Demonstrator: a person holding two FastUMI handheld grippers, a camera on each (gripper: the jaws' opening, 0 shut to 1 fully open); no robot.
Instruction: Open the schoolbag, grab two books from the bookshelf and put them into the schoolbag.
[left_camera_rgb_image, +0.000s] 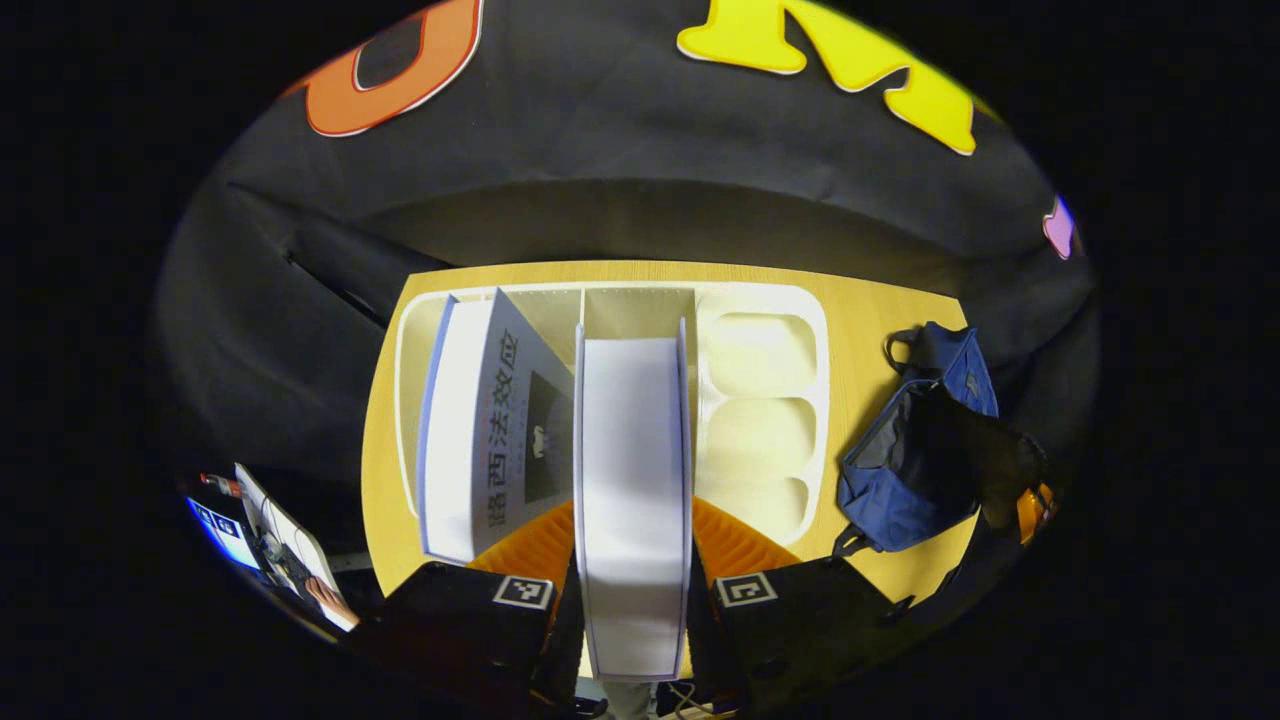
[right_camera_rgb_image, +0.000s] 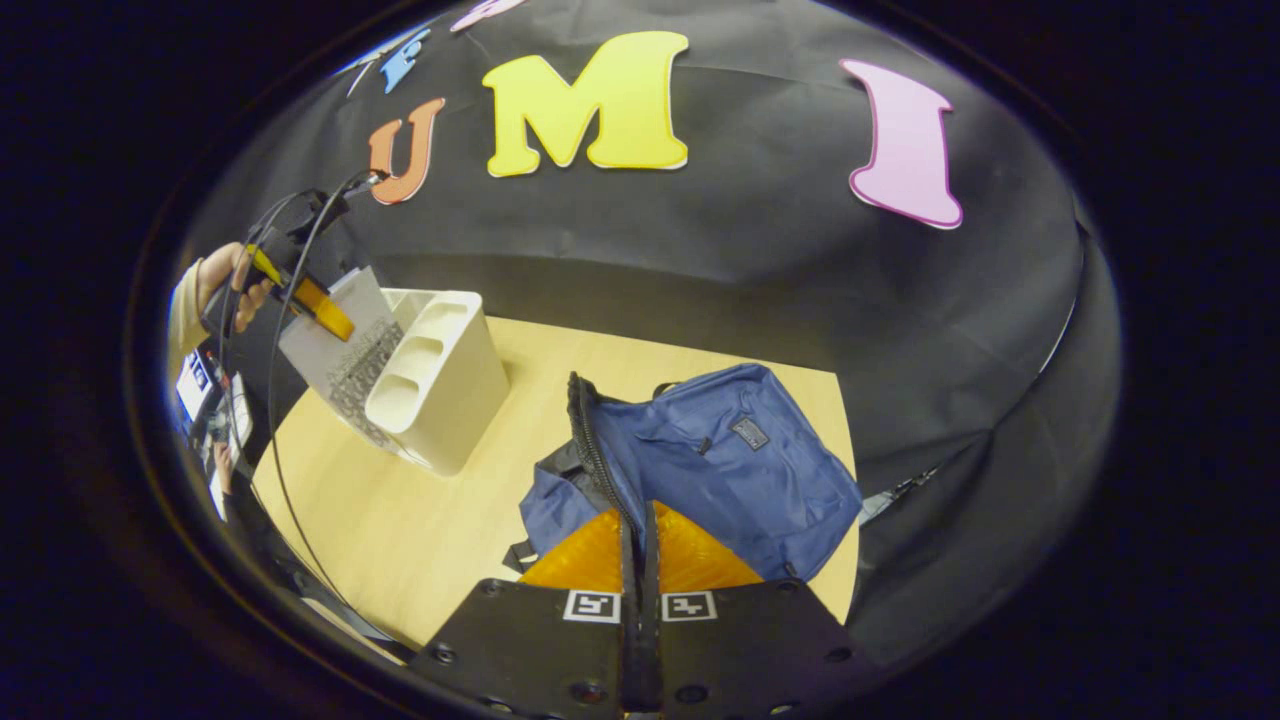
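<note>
A light wooden table (right_camera_rgb_image: 400, 520) stands against the booth's black cloth wall, and on it sit a white bookshelf (left_camera_rgb_image: 760, 400) and a blue schoolbag (right_camera_rgb_image: 720, 470), well apart from each other. In the left gripper view the left gripper (left_camera_rgb_image: 632, 560) looks down into the bookshelf from above, its two fingers pressed against the covers of a white-paged book (left_camera_rgb_image: 632, 480) that stands upright between them, page edges facing the camera. Just beside it, in the neighbouring slot, a second book (left_camera_rgb_image: 480, 430) with a grey cover leans at a tilt against the divider. The shelf's far side has three rounded compartments. The schoolbag shows off to the side in this view, its mouth gaping and dark inside. In the right gripper view the right gripper (right_camera_rgb_image: 640, 560) has its jaws closed on the zippered edge of the schoolbag's opening, the black zipper band running up from between the fingers and the flap held raised; the bag's blue body lies slumped on the table beyond. Farther off in that view, a hand (right_camera_rgb_image: 225, 280) holds the left gripper above the bookshelf, with the book lifted partly out of its slot and a black cable (right_camera_rgb_image: 275, 400) trailing down past the table edge.
</note>
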